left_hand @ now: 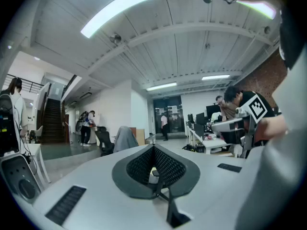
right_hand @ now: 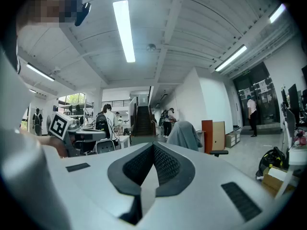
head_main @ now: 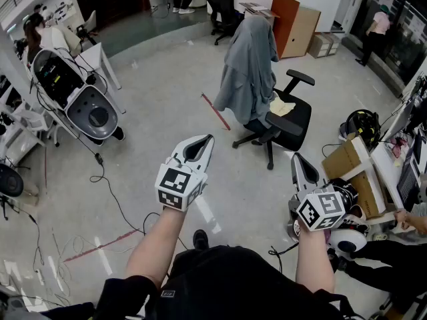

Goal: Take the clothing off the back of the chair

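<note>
jacket (head_main: 248, 69) hanging on chair (head_main: 283, 120), untouched | left gripper (head_main: 198, 144) and right gripper (head_main: 298, 160) both pressed together, empty, hovering well apart from it | approach pending

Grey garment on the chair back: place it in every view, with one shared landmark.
Head view: grey garment, upper centre.
Left gripper view: small, left of centre.
Right gripper view: right of centre.
Shared landmark: brown boards beside it.
</note>
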A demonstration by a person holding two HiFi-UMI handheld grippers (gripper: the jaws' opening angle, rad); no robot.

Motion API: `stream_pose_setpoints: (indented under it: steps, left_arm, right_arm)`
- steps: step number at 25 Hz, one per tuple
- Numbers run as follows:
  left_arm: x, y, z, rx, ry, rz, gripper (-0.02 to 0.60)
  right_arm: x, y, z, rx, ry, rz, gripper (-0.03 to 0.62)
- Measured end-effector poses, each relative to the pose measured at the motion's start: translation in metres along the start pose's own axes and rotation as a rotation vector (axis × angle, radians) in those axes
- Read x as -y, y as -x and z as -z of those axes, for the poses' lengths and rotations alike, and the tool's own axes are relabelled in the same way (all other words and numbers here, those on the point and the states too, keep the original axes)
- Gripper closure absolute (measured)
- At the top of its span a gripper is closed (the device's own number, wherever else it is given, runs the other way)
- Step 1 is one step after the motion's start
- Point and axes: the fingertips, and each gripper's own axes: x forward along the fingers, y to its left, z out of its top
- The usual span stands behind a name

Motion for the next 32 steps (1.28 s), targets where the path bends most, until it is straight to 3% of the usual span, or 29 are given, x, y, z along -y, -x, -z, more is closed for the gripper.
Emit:
stream_pose_setpoints:
  steps: [11, 17, 25, 32]
  left_arm:
    - [-0.068, -0.004, 0.016, -0.029, 0.002, -0.016, 0.580]
    - [-0.089, -0.009, 0.028, -0.023, 0.002, 0.053, 0.580]
    - [-0.129, -0.007, 0.050, -0.039, 0.031, 0.088, 0.578]
    - [-0.143, -0.030, 0.058, -0.059, 0.044, 0.105, 0.577]
  right_arm:
    - [-0.023, -0.050, 0.002, -0.027, 0.017, 0.039, 0.590]
    - [-0.050, -0.071, 0.013, -0.045, 0.082, 0.038, 0.589]
    - [-0.081, -0.101, 0.032, -0.060, 0.026, 0.068, 0.589]
    - [-0.065, -0.120, 0.037, -0.061, -0.020, 0.095, 0.588]
